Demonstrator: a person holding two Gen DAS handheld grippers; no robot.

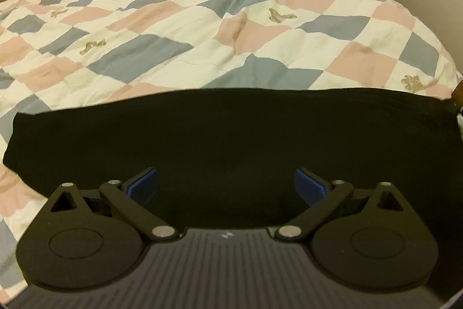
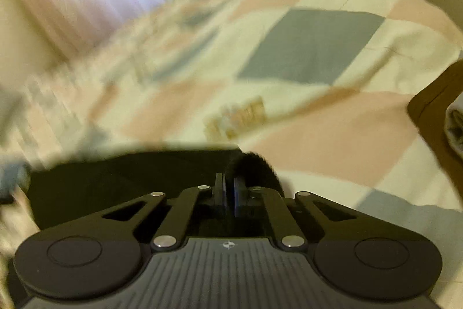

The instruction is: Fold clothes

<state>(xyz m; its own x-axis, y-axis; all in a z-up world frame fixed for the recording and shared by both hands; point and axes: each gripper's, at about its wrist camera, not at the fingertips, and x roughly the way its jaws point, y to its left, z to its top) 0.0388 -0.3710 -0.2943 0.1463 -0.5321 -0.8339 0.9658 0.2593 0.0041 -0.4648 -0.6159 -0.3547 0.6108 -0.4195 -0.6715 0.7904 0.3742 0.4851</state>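
Right gripper: jaws pressed together on a bunched end of the black garment; left gripper: jaws spread wide, holding nothing, poised just over the cloth's near middle. Handling, as judged: soft, light and limp, likely to sag and slide when lifted, so best pinched at edges or corners. Appearance: plain matte black, lying as a long flat band across the near side of the checked quilt.
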